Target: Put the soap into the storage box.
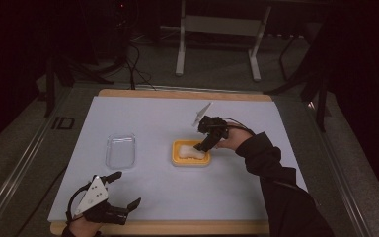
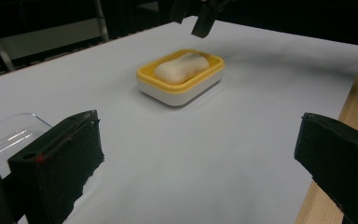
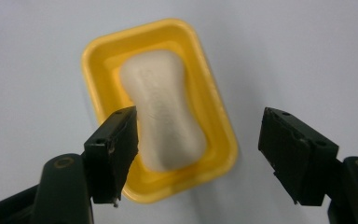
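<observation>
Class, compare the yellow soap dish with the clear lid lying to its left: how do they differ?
The soap dish is opaque, yellow-rimmed on a white base; the clear lid is see-through. The soap dish holds a pale soap bar; the clear lid holds nothing. The right gripper hovers over the soap dish, none over the lid. Both are rounded rectangles resting on the white sheet.

A cream-white soap bar (image 3: 165,114) lies in a yellow-rimmed white dish (image 2: 181,86).

Right gripper (image 1: 203,146) held over soap bar (image 1: 189,149) in yellow dish (image 1: 177,160), frame centre. Clear lid (image 1: 120,150) lain left of dish. Left gripper (image 1: 127,190) rested lower left, jaws spread.
</observation>
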